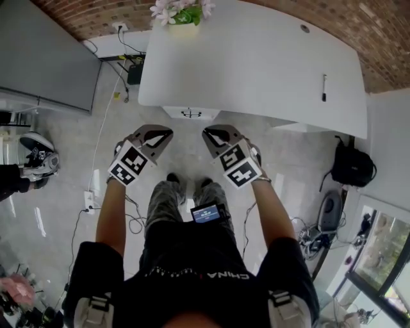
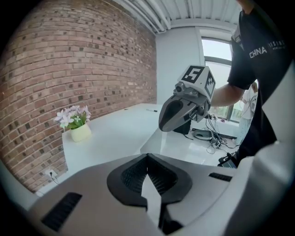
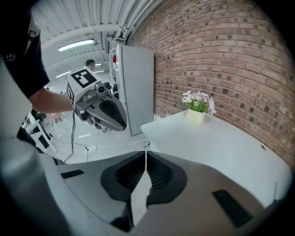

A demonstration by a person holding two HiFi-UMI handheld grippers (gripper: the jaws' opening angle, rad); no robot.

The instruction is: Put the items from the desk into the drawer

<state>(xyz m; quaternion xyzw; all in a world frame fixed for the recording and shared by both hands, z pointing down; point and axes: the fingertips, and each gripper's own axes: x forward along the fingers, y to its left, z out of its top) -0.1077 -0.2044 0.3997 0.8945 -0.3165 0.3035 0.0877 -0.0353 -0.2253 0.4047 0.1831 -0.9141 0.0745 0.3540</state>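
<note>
**Hand-held grippers shut and empty, short of the tabletop**

Nearest, below the person's chest, the left hand-held gripper and the right hand-held gripper are held side by side over the floor. Each has its jaws pressed together on nothing.

Ahead of them, the drawer shows its dark handle just under the near edge of the white tabletop.

A dark pen lies well to the right on the tabletop, near its right end. Its long axis runs from near to far; which end is the tip cannot be made out.

A pot of pale flowers stands at the far left edge, against the brick wall.

Most of the tabletop is bare. Pale glossy floor lies open in front, with a grey cabinet to the left, a black backpack to the right, and cables on both sides.
</note>
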